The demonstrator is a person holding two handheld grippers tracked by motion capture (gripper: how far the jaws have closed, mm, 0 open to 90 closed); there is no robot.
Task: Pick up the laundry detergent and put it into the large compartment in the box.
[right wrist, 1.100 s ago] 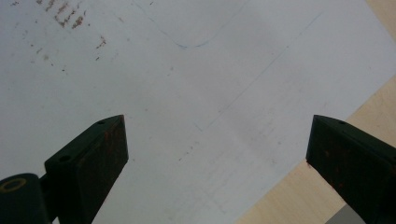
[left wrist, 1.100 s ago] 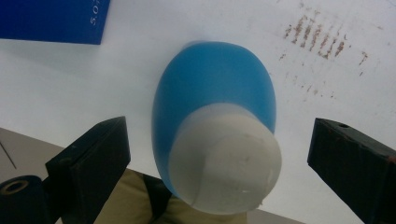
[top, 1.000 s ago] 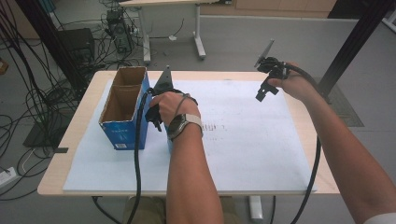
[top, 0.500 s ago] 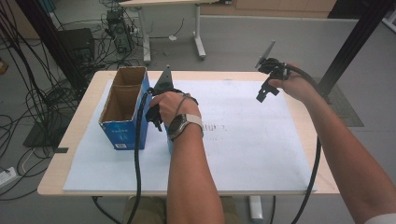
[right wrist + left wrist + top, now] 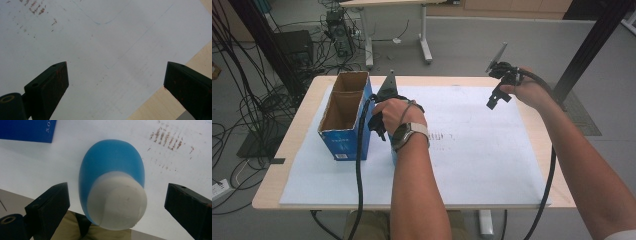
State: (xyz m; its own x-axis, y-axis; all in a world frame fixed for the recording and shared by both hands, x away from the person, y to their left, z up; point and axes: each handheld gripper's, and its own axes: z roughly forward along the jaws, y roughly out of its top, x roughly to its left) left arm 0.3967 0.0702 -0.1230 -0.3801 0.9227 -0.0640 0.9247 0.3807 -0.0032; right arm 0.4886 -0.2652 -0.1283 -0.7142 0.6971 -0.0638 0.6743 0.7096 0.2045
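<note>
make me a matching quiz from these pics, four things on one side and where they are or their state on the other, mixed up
Things:
1. blue bottle
2. blue box
3. right gripper
4. white sheet

Places or states:
a. covers most of the tabletop
b. held above the far right part of the table, jaws wide open, nothing between them
c. stands open-topped on the left side of the table
d. stands between the open jaws of the left gripper, white cap up

Pairs: 1-d, 2-c, 3-b, 4-a
</note>
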